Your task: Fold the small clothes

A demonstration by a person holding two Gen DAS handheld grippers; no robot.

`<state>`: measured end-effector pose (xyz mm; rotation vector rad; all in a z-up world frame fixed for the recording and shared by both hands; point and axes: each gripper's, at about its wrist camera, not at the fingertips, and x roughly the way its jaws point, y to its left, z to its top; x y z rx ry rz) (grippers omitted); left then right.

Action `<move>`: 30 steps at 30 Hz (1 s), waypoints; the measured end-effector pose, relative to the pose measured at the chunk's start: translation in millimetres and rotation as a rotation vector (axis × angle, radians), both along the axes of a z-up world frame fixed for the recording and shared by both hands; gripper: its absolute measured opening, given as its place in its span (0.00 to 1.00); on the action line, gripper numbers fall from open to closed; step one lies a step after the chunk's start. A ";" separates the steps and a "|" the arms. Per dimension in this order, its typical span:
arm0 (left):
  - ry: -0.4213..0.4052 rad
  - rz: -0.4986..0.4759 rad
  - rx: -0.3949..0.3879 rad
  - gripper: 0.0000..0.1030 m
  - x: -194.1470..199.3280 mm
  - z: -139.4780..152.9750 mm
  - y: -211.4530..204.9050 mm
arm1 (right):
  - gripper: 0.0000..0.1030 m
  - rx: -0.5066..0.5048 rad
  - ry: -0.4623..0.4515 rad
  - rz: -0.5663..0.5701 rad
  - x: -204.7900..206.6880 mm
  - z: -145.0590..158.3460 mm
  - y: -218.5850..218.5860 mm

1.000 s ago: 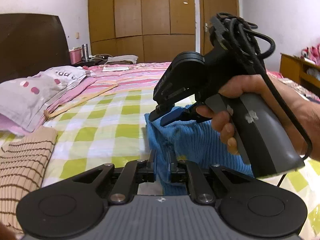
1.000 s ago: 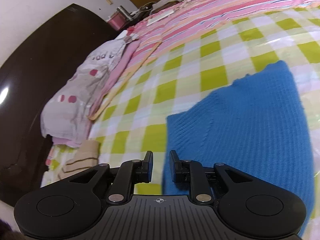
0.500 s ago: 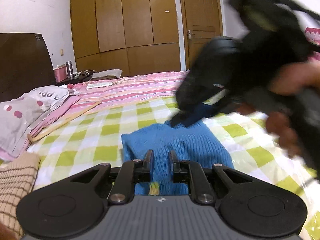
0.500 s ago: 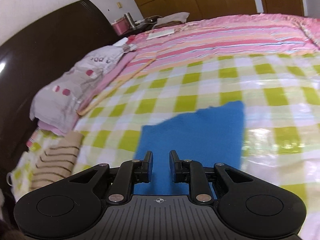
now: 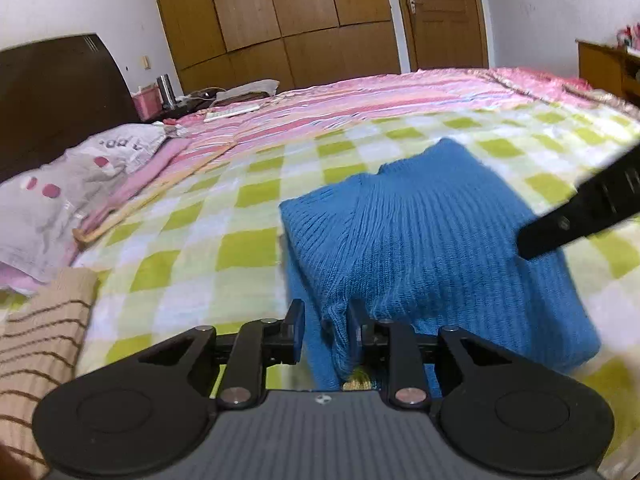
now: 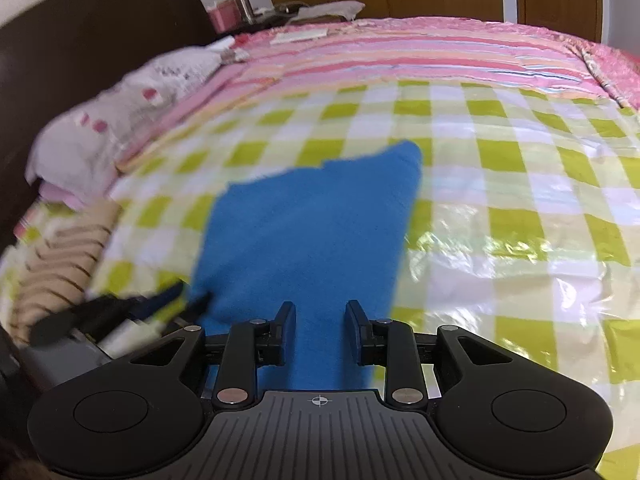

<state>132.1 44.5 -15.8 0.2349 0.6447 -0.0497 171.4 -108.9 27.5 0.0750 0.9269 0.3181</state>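
A blue knit [image 5: 432, 240] lies folded on the checked sheet [image 5: 192, 248] of the bed, its ribbed top layer lying over a lower one. The left gripper [image 5: 326, 332] sits at the knit's near left corner, its fingers [image 5: 297, 330] parted a little — a bunched fold of blue cloth rises between them and lies against the right finger, though the left finger stands clear of it, so nothing is pinched. The right gripper's tip [image 5: 576, 216] reaches in from the right edge of the left view and ends over the knit's right side (whether it touches the cloth cannot be told).

In the right view the right gripper [image 6: 320, 330] hangs over the near end of the knit [image 6: 308, 232], fingers [image 6: 285, 330] apart with only flat blue cloth showing in the gap — it has hold of nothing. The left gripper [image 6: 120, 312] shows blurred at the knit's lower left corner.

A striped beige garment [image 5: 36, 340] lies at the left, a pillow [image 5: 72, 184] beyond it by the headboard [image 5: 56, 92].
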 end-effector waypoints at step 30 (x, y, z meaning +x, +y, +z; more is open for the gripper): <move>0.095 0.067 -0.021 0.35 -1.8 1.5 1.4 | 0.40 -0.048 0.033 -0.009 -24.7 -26.3 10.8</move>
